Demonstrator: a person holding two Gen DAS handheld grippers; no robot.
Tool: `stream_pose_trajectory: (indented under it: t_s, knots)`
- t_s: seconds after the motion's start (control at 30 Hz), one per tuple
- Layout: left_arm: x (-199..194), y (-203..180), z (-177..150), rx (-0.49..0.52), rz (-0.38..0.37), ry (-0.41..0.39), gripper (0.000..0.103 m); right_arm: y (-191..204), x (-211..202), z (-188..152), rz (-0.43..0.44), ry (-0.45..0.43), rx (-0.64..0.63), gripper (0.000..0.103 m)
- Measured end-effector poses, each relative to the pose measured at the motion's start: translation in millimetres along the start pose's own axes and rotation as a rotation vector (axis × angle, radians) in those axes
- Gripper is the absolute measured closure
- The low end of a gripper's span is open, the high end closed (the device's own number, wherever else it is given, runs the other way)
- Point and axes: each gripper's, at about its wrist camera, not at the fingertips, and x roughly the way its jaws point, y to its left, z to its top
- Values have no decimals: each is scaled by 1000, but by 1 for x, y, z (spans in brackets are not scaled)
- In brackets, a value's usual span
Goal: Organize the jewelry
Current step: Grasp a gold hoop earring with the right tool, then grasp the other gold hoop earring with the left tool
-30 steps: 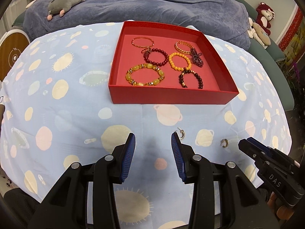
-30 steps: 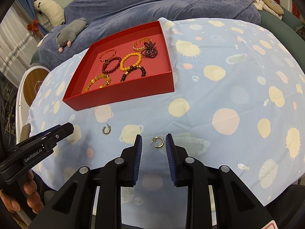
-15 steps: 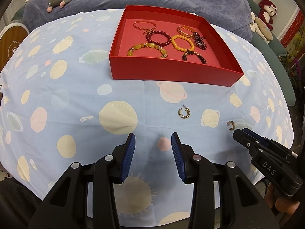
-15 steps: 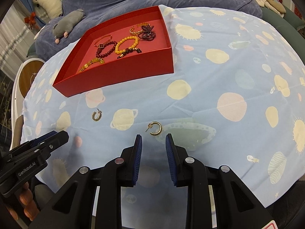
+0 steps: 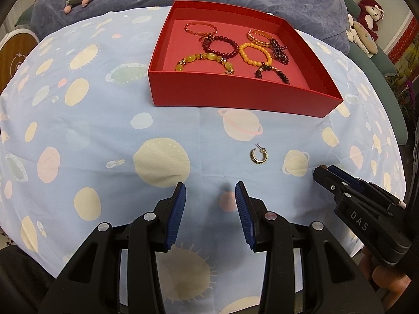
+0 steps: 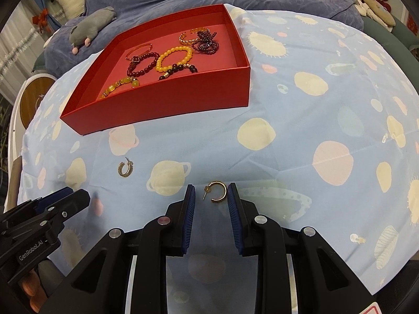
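Right wrist view: the right tool [image 6: 208,192] points steeply down at the counter [image 6: 301,141], which is covered with a blue planet-print cloth. Its jaws are spread, and a plain gold hoop [image 6: 216,191] lies on the cloth between the fingertips; the right pad is close beside the hoop, the left pad stands clear of it, and no pinch is visible. A second, studded hoop [image 6: 125,168] lies on the cloth to the left of this tool, ahead of the left tool [image 6: 76,196], which enters from the lower left.

Left wrist view: the left tool [image 5: 210,188] has its jaws spread with only cloth between them. The studded hoop [image 5: 258,155] lies ahead of it and slightly to the right, apart from both pads. The right tool [image 5: 323,173] enters from the lower right with its tip low at the cloth.

A red box [image 5: 235,100] stands on the counter beyond both tools. It holds several bracelets [image 5: 255,53]: gold bangles and dark red, orange, yellow and dark beaded ones.
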Motion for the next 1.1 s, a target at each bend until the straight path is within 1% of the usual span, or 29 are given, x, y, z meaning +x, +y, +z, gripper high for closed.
stream_pose_trajectory:
  t_s: [0.13, 0.2, 0.3, 0.43, 0.57, 0.73, 0.8, 1.1]
  knots:
    - [1, 0, 0, -3, -1, 1, 65, 4, 0, -2, -20, -9, -35, 77]
    - [2, 1, 0, -6, -1, 2, 65, 6, 0, -2, -35, -11, -48, 78]
    - [3, 2, -1, -7, 1, 5, 65, 6, 0, -4, -37, -13, -49, 79]
    - [2, 3, -3, -8, 2, 6, 65, 5, -2, -6, -33, -12, -45, 84]
    - [1, 1, -2, -10, -3, 2, 65, 2, -4, -9, -23, -7, -39, 84]
    - [2, -6, 1, 2, -12, -1, 65, -1, -8, -13, -10, -4, -23, 84]
    - [3, -11, 3, 10, -12, -4, 60, -4, -9, -14, -6, -4, -16, 84]
    - [17, -40, 19, 55, -33, -13, 60, -14, -13, -13, 4, -8, 19, 84]
